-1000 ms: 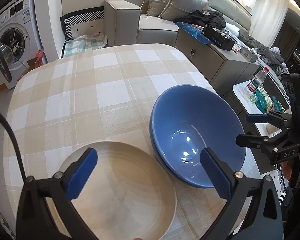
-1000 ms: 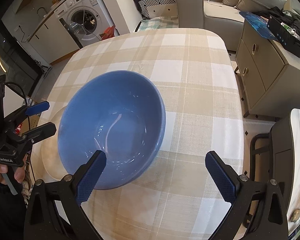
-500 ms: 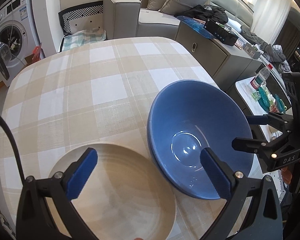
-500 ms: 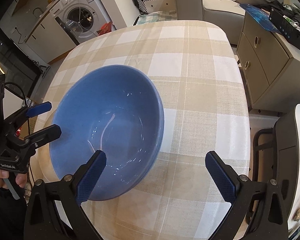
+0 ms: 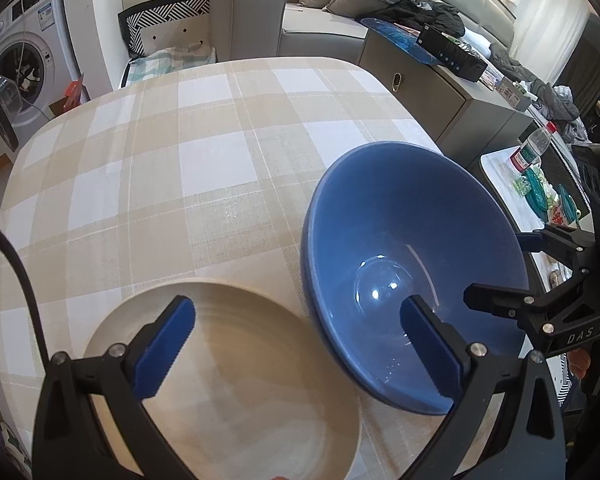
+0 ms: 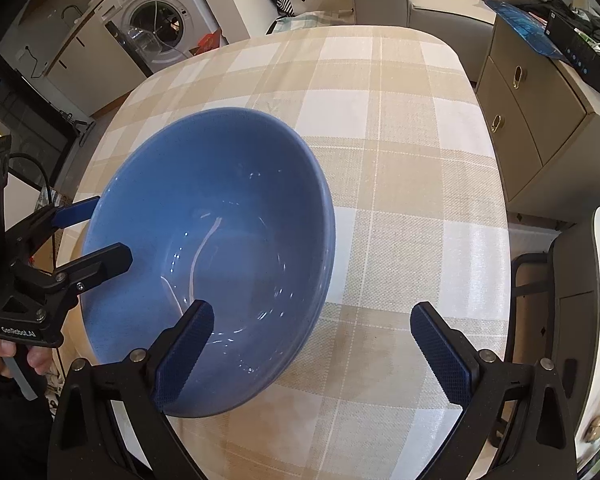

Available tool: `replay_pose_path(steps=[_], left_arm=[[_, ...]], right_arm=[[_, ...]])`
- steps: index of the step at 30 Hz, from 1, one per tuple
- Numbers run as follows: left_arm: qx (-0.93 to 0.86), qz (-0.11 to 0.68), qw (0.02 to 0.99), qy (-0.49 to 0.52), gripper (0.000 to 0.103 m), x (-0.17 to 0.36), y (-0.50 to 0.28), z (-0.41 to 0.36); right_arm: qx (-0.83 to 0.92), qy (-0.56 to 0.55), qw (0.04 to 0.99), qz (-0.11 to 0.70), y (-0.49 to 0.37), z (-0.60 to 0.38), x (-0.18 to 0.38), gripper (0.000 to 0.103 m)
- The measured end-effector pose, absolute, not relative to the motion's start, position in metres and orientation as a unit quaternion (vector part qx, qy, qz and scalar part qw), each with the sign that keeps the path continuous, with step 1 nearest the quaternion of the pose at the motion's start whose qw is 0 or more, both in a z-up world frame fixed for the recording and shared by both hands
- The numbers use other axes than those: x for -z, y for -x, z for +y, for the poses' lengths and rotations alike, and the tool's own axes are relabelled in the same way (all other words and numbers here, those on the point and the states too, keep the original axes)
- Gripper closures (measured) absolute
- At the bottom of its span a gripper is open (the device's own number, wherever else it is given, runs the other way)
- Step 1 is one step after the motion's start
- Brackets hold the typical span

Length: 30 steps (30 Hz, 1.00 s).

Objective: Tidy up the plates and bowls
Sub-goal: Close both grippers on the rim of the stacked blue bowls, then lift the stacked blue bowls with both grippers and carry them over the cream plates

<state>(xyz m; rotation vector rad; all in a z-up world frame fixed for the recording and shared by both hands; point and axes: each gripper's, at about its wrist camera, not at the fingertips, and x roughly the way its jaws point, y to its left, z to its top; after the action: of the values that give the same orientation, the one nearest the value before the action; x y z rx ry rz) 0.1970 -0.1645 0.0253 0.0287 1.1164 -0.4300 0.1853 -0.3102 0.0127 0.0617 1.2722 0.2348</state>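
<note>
A deep, glossy blue ceramic bowl (image 5: 412, 280) sits tilted on your bench (image 5: 204, 168), which is draped in a beige-and-white checked cloth — its rim lifts on the side toward the grey cabinet (image 5: 432, 92) and dips toward the shallow, round cream plate (image 5: 236, 384). The plate lies flat just beside the bowl, on the side away from the cabinet; in the left wrist view the bowl's lower wall overlaps the plate's rim, though whether the two touch cannot be told.

Your left gripper (image 5: 296, 344) hangs spread wide, one blue-padded finger over the plate and the other over the bowl's inside, pinching nothing. Your right gripper (image 6: 312, 354) is likewise spread wide — one finger over the bowl's near rim, the other over bare cloth on the cabinet side of the bowl — and holds nothing.

From the right wrist view, the left gripper reaches in from the far side of the bowl, its two fingers straddling the rim. Beyond the bowl, past the bench's far edge, stand a white front-loading washing machine (image 6: 156, 28) and a grey sofa (image 5: 300, 20) with cushions.
</note>
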Motion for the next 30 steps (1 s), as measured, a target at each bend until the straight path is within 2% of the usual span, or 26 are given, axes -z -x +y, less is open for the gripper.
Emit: replay_pose_path(steps=[3,7,10,18,22,25,30], left_arm=[[0.2,0.525,0.827,-0.017,0.0,-0.023,-0.197,-0.165],[0.2,0.528,0.825,-0.016,0.001,-0.02,-0.199,-0.166],[0.198,0.53,0.825,-0.015,0.002,-0.018,-0.2,-0.166],[0.211,0.532,0.82,-0.009,0.023,-0.016,-0.2,-0.17],[0.221,0.534,0.816,-0.003,0.04,-0.016,-0.198,-0.172],[0.226,0.537,0.812,-0.003,0.053,-0.016,-0.196,-0.175],[0.238,0.543,0.805,-0.011,0.061,-0.015,-0.193,-0.18]], right_arm=[[-0.109,-0.029,0.799,0.59,-0.186,-0.309,-0.011,0.004],[-0.108,-0.037,0.798,0.592,-0.187,-0.311,-0.008,0.022],[-0.116,-0.045,0.798,0.59,-0.187,-0.312,-0.006,0.028],[-0.13,-0.05,0.799,0.586,-0.184,-0.312,-0.005,0.044],[-0.142,-0.06,0.794,0.588,-0.184,-0.312,-0.004,0.058],[-0.144,-0.054,0.797,0.584,-0.182,-0.309,-0.006,0.062],[-0.143,-0.043,0.799,0.582,-0.179,-0.302,-0.009,0.069]])
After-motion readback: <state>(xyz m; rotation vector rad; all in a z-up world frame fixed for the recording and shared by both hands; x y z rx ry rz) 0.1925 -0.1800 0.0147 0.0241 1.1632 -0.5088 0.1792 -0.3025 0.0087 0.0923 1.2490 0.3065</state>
